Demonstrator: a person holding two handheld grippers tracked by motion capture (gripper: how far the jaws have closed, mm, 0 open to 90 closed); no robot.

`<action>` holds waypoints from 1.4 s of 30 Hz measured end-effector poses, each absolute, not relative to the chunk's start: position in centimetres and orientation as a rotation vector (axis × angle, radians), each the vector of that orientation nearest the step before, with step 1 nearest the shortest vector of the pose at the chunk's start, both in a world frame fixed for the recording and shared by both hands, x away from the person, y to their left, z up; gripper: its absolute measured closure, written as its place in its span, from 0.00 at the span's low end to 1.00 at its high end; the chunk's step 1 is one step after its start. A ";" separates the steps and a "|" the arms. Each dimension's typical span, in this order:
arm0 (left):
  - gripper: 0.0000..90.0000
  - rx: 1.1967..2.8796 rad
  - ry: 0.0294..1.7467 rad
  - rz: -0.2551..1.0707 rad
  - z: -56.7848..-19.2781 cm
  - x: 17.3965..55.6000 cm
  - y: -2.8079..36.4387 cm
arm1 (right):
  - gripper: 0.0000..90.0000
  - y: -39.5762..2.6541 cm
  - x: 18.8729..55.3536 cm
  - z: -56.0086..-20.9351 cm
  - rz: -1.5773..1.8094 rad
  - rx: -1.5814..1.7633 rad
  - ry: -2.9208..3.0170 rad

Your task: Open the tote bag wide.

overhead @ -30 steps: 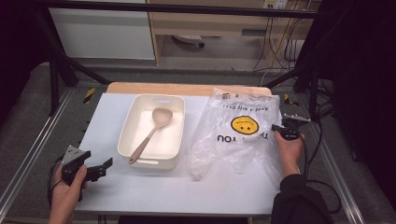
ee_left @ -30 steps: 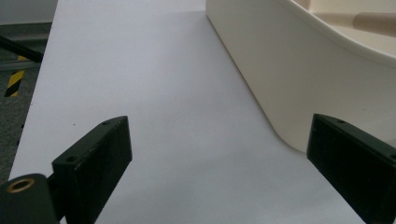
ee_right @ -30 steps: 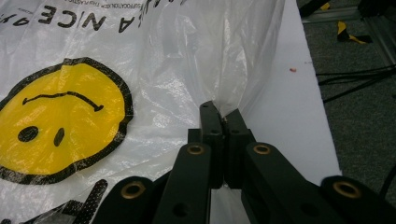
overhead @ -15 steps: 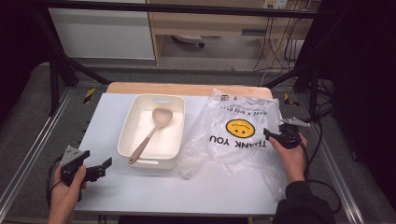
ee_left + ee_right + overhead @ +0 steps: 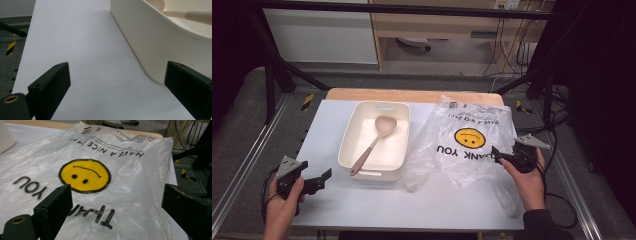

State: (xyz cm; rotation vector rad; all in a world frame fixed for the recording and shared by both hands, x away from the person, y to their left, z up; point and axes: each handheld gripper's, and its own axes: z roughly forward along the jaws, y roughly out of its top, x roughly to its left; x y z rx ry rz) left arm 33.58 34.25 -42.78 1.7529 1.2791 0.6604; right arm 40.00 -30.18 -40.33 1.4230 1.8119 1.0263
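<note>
At the lower left of the high view, the left gripper [image 5: 318, 181] is waiting on the table [image 5: 377, 212] with jaws spread wide and empty, just beside the cream tray [image 5: 357, 125] holding the wooden spoon [image 5: 373, 143]. Right of centre, the plastic bag [image 5: 467, 145] is lying flat, no longer pinched. At the right edge, the right gripper [image 5: 504, 157] is hovering over the bag's edge, its jaws having just been opening, nothing between them: the bag appears released, ready for regrasping
</note>
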 end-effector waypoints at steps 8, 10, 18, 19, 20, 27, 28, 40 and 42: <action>0.07 1.757 1.275 0.659 -42.7 33.5 34.2 | 0.09 -28.4 36.4 -39.6 1.088 1.363 1.815; 0.07 1.755 1.278 0.660 -42.7 33.5 34.2 | 0.09 -28.2 36.1 -39.6 1.098 1.365 1.816; 0.07 1.741 1.278 0.667 -42.5 33.4 34.3 | 0.08 -24.7 34.8 -40.2 1.135 1.294 1.925; 0.06 1.738 1.276 0.668 -42.5 33.4 34.2 | 0.08 -23.7 34.7 -40.3 1.152 1.283 1.960; 0.06 1.737 1.275 0.668 -42.5 33.4 34.2 | 0.08 -23.3 34.6 -40.4 1.156 1.276 1.974; 0.06 1.730 1.285 0.660 -42.5 33.4 34.4 | 0.08 -19.7 34.6 -40.8 1.172 1.202 2.067; 0.06 1.728 1.281 0.663 -42.5 33.4 34.4 | 0.08 -19.7 34.6 -40.8 1.172 1.202 2.067; 0.06 1.732 1.284 0.664 -42.5 33.5 34.4 | 0.08 -14.7 35.9 -41.4 1.204 1.083 2.175; 0.06 1.734 1.286 0.662 -42.5 33.5 34.3 | 0.08 -13.8 36.0 -41.6 1.193 1.049 2.206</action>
